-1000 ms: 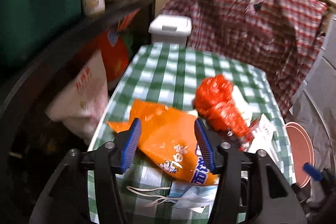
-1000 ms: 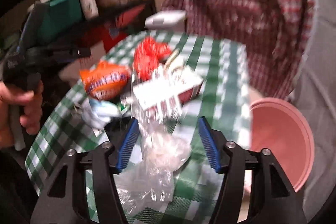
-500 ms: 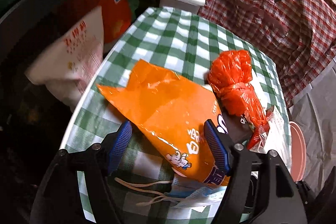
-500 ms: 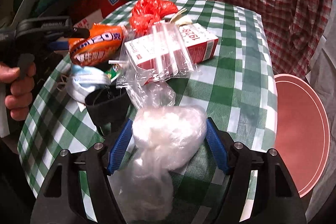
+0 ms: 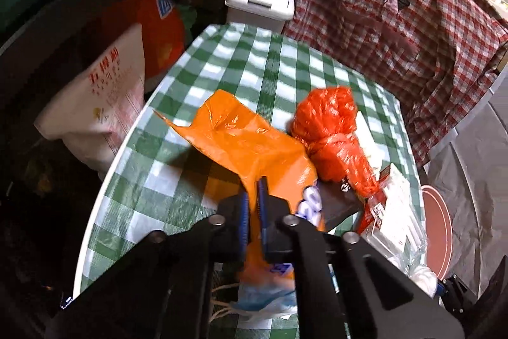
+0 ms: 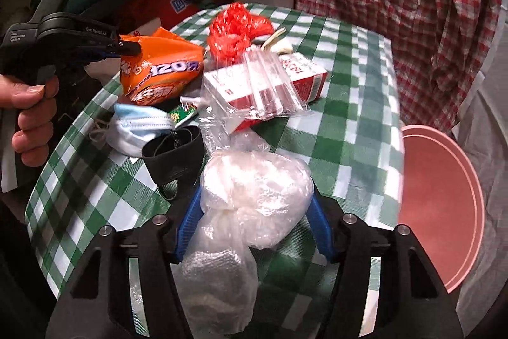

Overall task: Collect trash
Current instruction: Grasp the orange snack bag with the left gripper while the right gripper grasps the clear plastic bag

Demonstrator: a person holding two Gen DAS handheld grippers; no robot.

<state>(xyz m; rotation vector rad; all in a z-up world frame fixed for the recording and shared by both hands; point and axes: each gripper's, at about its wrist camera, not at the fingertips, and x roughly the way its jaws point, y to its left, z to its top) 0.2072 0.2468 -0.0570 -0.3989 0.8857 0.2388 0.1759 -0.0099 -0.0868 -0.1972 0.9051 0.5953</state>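
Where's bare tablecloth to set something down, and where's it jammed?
Free: the green-checked tablecloth right of the red-and-white carton, toward the pink round plate; also the far end by the white lidded bin. Crowded: the near left, from the orange snack bag to the blue face mask.

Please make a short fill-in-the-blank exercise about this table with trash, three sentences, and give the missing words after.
1. The left gripper is shut on the ____ snack bag.
2. The right gripper has its blue pads against a clear plastic ____.
3. The tablecloth has green and ____ checks.

Missing words: orange; bag; white
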